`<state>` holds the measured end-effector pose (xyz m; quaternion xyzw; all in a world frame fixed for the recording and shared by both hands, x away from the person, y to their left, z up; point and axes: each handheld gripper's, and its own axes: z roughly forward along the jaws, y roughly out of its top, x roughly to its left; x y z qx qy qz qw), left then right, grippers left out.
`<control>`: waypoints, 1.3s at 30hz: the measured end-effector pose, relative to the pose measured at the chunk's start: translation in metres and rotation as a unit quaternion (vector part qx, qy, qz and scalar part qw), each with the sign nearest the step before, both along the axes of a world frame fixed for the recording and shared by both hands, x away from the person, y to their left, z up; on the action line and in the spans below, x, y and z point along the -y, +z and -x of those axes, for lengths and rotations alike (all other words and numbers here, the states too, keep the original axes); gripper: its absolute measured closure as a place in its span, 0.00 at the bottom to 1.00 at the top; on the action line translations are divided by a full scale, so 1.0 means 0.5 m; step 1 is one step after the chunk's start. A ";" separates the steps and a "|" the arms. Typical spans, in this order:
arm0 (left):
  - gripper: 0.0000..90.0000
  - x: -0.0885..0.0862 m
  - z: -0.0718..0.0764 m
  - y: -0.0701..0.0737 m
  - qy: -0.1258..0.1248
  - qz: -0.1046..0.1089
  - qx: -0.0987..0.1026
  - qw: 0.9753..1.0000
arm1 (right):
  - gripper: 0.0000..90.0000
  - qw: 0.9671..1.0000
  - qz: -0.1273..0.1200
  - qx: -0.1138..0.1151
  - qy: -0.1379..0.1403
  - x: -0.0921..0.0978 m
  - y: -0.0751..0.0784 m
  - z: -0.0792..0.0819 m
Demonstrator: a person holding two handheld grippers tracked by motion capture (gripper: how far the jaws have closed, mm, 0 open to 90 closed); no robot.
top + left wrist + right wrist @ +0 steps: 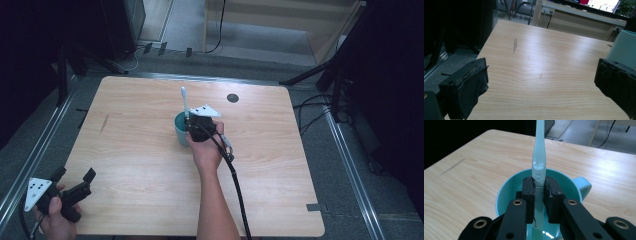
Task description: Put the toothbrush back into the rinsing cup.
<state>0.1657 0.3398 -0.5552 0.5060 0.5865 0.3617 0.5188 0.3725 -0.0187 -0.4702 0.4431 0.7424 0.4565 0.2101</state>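
A teal mug (181, 131) stands near the middle of the wooden table (140, 165). A pale toothbrush (184, 102) rises upright out of it. My right gripper (192, 127) hovers right over the mug, shut on the toothbrush's handle. In the right gripper view the jaws clamp the ribbed handle of the toothbrush (539, 160) above the mug (509, 187), whose handle points right. My left gripper (75, 176) is held at the table's near left corner, open and empty. In the left gripper view the open left gripper (541, 82) looks across bare wood, with the mug (624, 48) at the right edge.
A dark round hole cover (232, 98) sits near the table's far edge. A dark streak (104, 123) marks the wood at the left. Metal rails and cables run on the floor around the table, with stands at the far corners.
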 end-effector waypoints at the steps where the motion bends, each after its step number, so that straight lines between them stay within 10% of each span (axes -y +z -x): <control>1: 0.00 0.000 0.000 0.000 0.000 -0.001 0.000 1.000 | 0.89 1.000 0.001 -0.002 -0.002 -0.002 -0.002 -0.001; 11: 0.00 0.000 0.000 0.000 0.000 0.001 0.000 1.000 | 0.87 1.000 0.004 -0.012 -0.015 -0.003 -0.006 -0.006; 28: 0.00 0.000 0.000 0.000 0.001 0.001 0.000 1.000 | 0.62 0.996 -0.051 0.049 -0.053 0.074 0.026 -0.010; 39: 0.00 0.000 0.000 0.000 0.000 0.000 0.000 1.000 | 0.00 0.986 -0.048 0.026 -0.158 0.215 0.039 -0.011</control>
